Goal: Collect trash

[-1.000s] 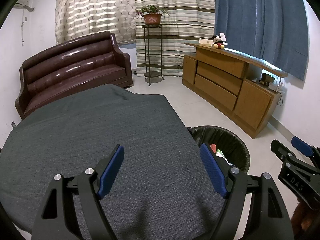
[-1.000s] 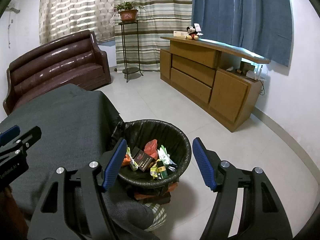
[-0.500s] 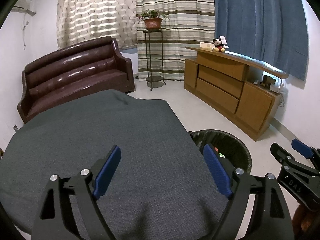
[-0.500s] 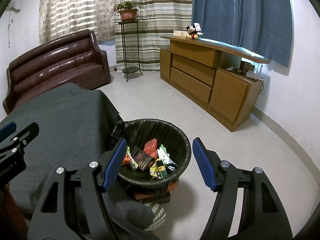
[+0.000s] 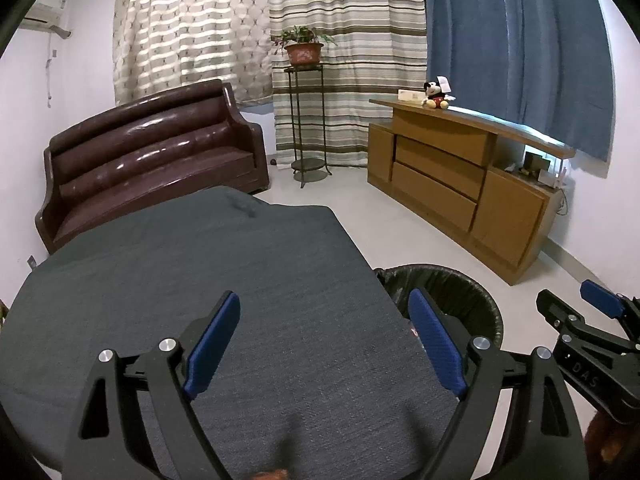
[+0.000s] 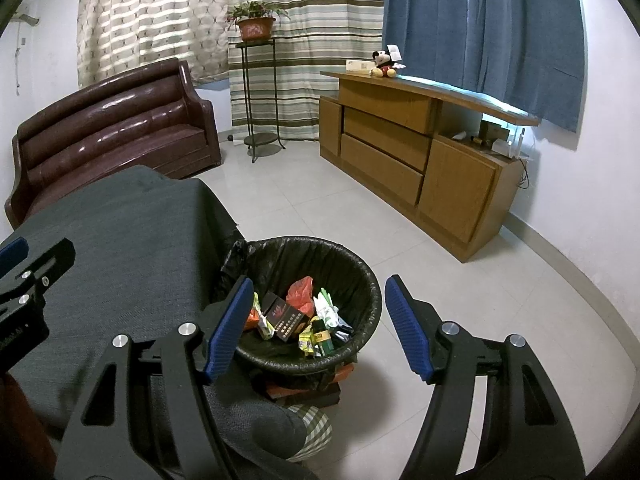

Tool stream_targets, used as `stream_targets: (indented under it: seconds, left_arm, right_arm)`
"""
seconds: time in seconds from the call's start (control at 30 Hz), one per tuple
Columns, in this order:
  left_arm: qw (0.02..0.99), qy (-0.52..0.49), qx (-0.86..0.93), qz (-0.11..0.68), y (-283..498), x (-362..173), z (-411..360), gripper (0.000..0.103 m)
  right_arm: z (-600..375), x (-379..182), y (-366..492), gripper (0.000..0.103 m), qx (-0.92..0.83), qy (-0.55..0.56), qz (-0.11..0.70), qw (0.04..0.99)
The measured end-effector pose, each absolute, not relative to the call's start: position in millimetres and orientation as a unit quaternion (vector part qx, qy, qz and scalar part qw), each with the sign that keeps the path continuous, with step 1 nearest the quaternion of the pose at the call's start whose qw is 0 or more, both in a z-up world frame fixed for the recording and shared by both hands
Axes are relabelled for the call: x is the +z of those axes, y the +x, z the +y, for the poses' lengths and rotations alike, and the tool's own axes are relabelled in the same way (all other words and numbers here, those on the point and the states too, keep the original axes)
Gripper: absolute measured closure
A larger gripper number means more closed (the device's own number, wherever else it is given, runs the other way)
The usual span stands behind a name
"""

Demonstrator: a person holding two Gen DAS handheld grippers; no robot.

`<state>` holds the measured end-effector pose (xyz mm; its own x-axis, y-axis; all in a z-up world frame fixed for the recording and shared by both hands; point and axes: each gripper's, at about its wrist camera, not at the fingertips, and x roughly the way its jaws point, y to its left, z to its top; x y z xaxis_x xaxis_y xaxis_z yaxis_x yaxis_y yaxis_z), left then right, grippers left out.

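A black-lined trash bin [image 6: 360,276] stands on the floor by the table's right edge, holding several wrappers [image 6: 304,312] and a dark box. It also shows in the left wrist view [image 5: 452,292]. My right gripper [image 6: 318,320] is open and empty, above the bin's near rim. My left gripper [image 5: 326,338] is open and empty over the grey cloth-covered table [image 5: 180,264]. I see no trash on the table. The right gripper also shows at the right edge of the left wrist view [image 5: 588,332].
A brown leather sofa [image 5: 152,160] stands behind the table. A metal plant stand [image 5: 306,120] is by the curtains. A wooden cabinet [image 6: 420,160] runs along the right wall. Pale tiled floor [image 6: 480,300] lies right of the bin.
My left gripper has drawn back and tilted up slightly, so the table and bin sit lower in its view. The right gripper has barely moved.
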<state>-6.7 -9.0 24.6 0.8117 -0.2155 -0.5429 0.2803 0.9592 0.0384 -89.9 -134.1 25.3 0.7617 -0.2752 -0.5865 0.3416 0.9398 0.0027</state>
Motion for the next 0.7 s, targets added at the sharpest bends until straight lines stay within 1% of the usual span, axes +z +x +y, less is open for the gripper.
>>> stream_targets:
  seconds: [0.23, 0.43, 0.7]
  left_arm:
    - [0.946, 0.060, -0.148, 0.283, -8.1, 24.0, -12.0, 0.018]
    - [0.939, 0.031, -0.161, 0.303, -3.4, 21.0, -8.5, 0.016]
    - [0.942, 0.052, -0.144, 0.299, -1.8, 17.5, -12.7, 0.016]
  right_arm:
    - [-134.0, 25.7, -89.7, 0.036, -0.164, 0.055, 0.304, 0.937]
    - [-134.1, 25.8, -89.7, 0.036, -0.165, 0.055, 0.304, 0.937]
    - [-133.7, 19.9, -90.6, 0.036, -0.162, 0.053, 0.307, 0.936]
